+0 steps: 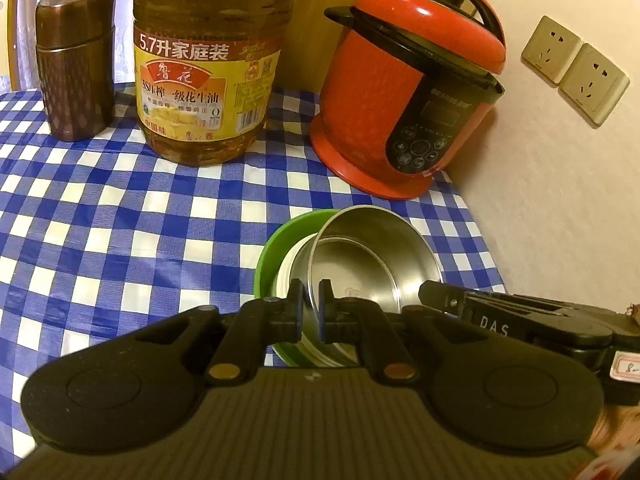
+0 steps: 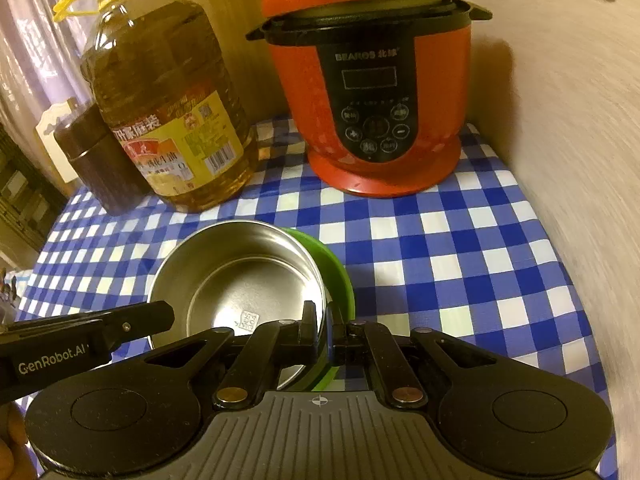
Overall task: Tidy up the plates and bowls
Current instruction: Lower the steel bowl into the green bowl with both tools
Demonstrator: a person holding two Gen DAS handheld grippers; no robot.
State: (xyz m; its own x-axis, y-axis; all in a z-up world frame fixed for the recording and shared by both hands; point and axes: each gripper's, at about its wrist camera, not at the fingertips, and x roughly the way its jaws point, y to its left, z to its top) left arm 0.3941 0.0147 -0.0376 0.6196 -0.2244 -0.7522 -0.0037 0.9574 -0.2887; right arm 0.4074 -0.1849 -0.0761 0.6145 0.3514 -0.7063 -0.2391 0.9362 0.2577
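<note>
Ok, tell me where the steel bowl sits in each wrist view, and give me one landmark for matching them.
Left wrist view: steel bowl lower centre-right, tilted inside the green bowl, its rim between the left gripper fingers.
Right wrist view: steel bowl lower centre-left, its rim between the right gripper fingers.
Shared landmark: the red pressure cooker behind the bowls on the checked cloth.

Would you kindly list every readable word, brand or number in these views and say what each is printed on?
"5.7升家庭装" and "鲁花": label of the oil bottle.
"BEAROS": control panel of the red cooker; its button captions are too small.
"GenRobot.AI": arm of the left tool.
"DAS": arm of the right tool.
Bottle's fine print and the steel bowl stamp: unreadable.
</note>
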